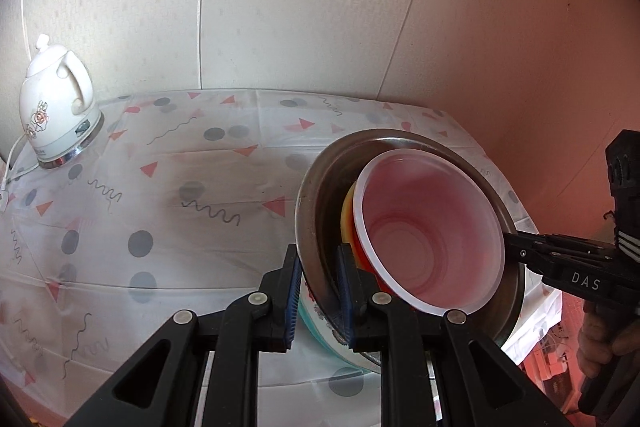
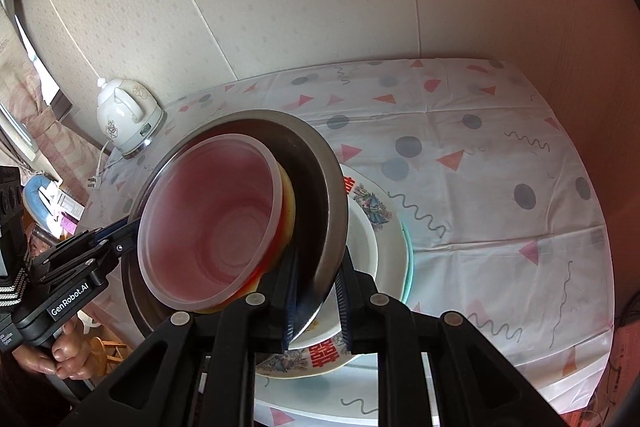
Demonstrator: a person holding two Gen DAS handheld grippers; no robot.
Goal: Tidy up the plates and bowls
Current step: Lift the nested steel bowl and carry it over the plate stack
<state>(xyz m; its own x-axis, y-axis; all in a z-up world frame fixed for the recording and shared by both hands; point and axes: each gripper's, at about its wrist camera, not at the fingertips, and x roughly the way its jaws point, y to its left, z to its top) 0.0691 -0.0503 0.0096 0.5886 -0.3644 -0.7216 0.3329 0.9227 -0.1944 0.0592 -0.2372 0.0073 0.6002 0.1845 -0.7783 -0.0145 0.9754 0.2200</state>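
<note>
Hanging tilted above the plates (image 2: 372, 227), the steel bowl (image 2: 324, 179) with nested plastic bowls (image 2: 212, 223) is being pinched at opposite rims, near 6 o'clock in both views, by the left gripper (image 1: 318, 291) and right gripper (image 2: 316, 299), probably sharing its weight.

The left matte-black plastic two-finger gripper (image 1: 318, 291) has angular, triangular-cutout linkage arms, round silver pivot screws and ribbed blue pads (image 1: 294, 297) on its jaws. The right black two-finger gripper (image 2: 314, 297) is built alike — its body reads "DAS" in white; the left one's reads "GenRobot.AI". A bare-skinned hand (image 2: 66, 353) wraps the left handle, beside a striped strap.
</note>
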